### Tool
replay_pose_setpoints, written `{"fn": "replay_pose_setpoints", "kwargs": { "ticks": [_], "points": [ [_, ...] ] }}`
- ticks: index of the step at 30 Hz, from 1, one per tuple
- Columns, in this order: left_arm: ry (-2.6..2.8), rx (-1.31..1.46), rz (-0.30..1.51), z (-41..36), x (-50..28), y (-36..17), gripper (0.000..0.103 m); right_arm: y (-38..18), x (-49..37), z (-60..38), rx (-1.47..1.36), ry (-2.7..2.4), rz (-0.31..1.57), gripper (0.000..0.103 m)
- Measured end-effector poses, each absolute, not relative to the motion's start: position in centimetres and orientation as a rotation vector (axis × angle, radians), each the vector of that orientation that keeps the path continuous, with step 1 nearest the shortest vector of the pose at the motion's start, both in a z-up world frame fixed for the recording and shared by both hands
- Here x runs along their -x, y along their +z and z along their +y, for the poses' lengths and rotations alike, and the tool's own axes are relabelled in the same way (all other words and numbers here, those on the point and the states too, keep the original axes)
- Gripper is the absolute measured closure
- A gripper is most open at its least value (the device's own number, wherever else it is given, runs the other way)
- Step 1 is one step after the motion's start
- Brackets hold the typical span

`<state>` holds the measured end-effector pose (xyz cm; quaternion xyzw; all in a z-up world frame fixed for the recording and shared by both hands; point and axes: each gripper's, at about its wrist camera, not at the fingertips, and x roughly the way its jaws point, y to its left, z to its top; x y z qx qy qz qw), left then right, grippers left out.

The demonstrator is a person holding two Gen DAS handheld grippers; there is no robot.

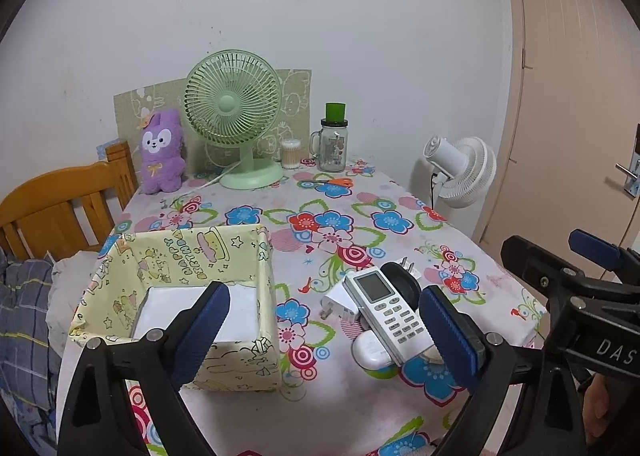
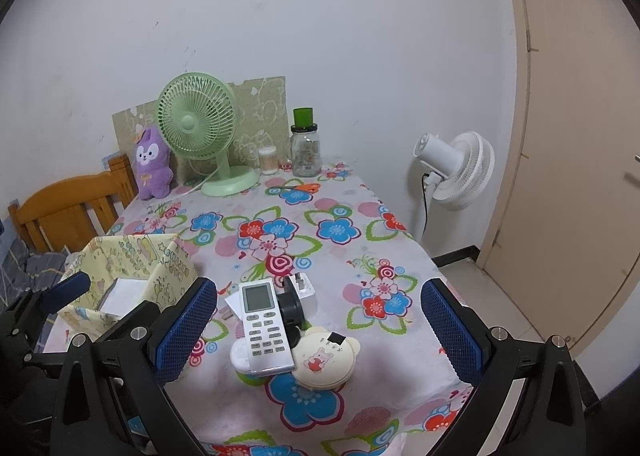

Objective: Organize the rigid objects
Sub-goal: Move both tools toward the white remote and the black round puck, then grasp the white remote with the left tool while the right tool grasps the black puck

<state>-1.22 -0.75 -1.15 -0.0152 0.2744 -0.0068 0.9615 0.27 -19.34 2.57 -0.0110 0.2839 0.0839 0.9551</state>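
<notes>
Both grippers stand wide apart and hold nothing: the left gripper (image 1: 325, 330) at lower centre, the right gripper (image 2: 320, 330) likewise. The white remote control (image 2: 262, 326) lies centre-low on a small heap. At lower left, the yellow fabric-lined box (image 1: 192, 252) reads "HAPPY BIRTHDAY"; "DAS" marks the right gripper's body.

Black-framed left claw (image 1: 324, 330), blue ribbed pads (image 1: 450, 330), silver screws, white lettering

Open tablecloth (image 2: 340, 272) beyond remote (image 2: 262, 326)
</notes>
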Motion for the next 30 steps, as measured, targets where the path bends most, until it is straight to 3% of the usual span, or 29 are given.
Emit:
{"fn": "replay_pose_setpoints", "kwargs": {
  "ticks": [30],
  "points": [
    [-0.03,0.027,0.641,-3.8,-3.4,-4.8,0.011,-1.5,-4.3,-21.1,0.013,0.185,0.611,0.0]
  ]
}}
